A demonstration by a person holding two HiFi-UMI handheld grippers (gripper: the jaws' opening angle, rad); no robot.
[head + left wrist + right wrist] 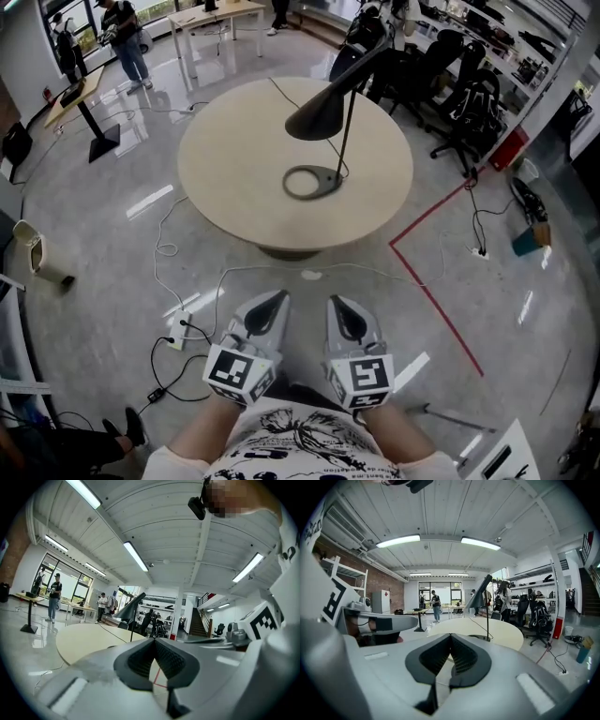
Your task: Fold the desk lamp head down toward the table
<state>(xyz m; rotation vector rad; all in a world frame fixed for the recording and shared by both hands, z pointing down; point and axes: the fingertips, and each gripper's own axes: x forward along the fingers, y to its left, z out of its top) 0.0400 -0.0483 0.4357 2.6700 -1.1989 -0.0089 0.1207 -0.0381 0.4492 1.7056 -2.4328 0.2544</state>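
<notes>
A black desk lamp stands on a round beige table [225, 178]. Its cone head [317, 116] is raised on a thin stem above a ring-shaped base [312, 182]. Both grippers are held low, close to the person's body and well short of the table. The left gripper [272, 301] and the right gripper [339, 306] sit side by side, each shut with nothing between its jaws. In the left gripper view the lamp [130, 607] shows far beyond the shut left gripper [153, 640]. The right gripper view has the lamp [481, 597] on the table [497, 633] past the shut right gripper [451, 635].
White cables and a power strip [174, 340] lie on the floor in front of the table. A red tape line [433, 292] runs on the floor at the right. Black office chairs [464, 98] stand behind the table at the right. People stand by desks [122, 37] at the back left.
</notes>
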